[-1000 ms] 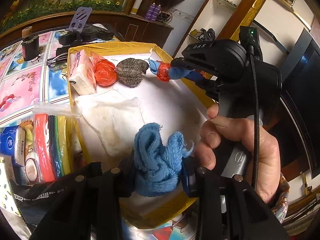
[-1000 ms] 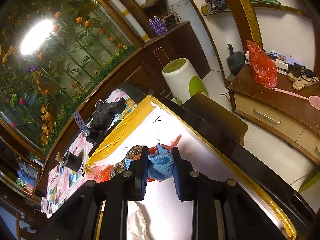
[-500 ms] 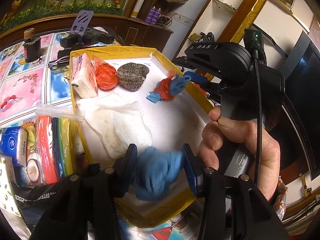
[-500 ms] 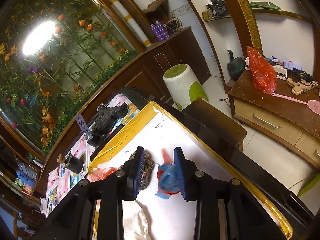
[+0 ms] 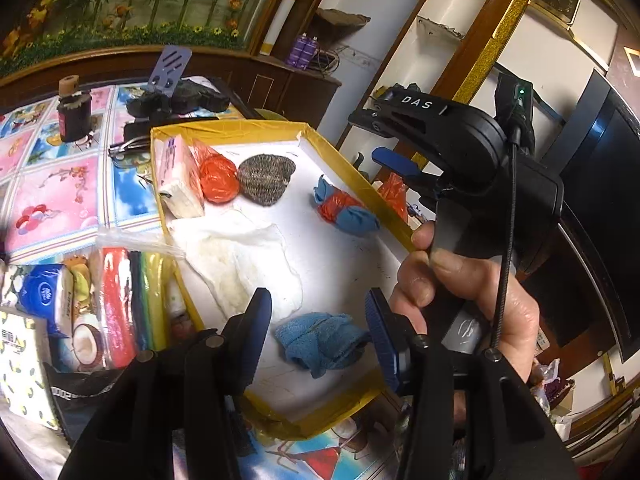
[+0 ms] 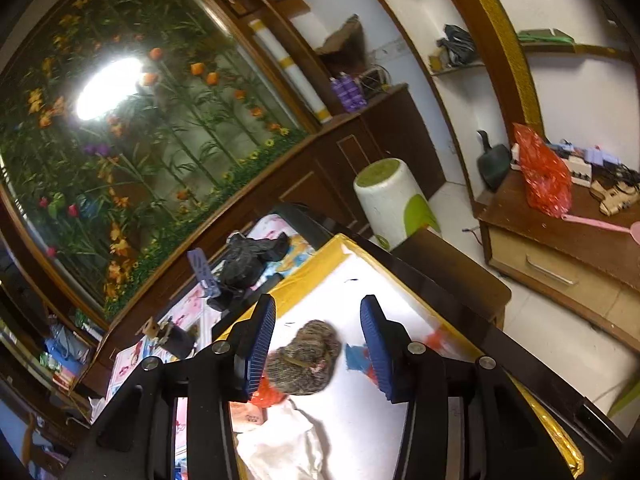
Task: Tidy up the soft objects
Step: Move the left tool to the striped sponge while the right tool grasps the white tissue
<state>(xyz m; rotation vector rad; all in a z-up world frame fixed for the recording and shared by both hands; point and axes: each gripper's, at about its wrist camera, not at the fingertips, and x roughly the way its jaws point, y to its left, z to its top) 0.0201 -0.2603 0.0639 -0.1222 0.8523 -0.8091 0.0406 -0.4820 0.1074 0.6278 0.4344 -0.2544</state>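
A yellow-rimmed box [image 5: 224,130] with a white floor holds the soft things. A crumpled blue towel [image 5: 320,344] lies on that floor between the fingers of my left gripper [image 5: 318,340]. Its jaws are opening and the pads stand clear of the towel. A blue-and-red bundle [image 5: 346,212] rests by the box's right wall, partly hidden in the right wrist view [image 6: 356,360]. My right gripper [image 5: 372,140] [image 6: 318,344] hovers above it with its jaws opening and nothing between them. A grey scrubber ball [image 5: 266,178] [image 6: 306,358] and an orange bag ball [image 5: 216,178] sit at the far end.
A tissue pack [image 5: 176,178] leans on the box's left wall and a white cloth [image 5: 240,264] is spread mid-box. Left of the box lie packaged goods [image 5: 116,304] and a dark jar [image 5: 74,114]. Beyond the table stand a white-green bin [image 6: 390,204] and a wooden cabinet [image 6: 560,240].
Both grippers have opened. The left one let the blue towel drop flat onto the box floor. The right one let go of the blue-and-red bundle, which now lies by the right wall.
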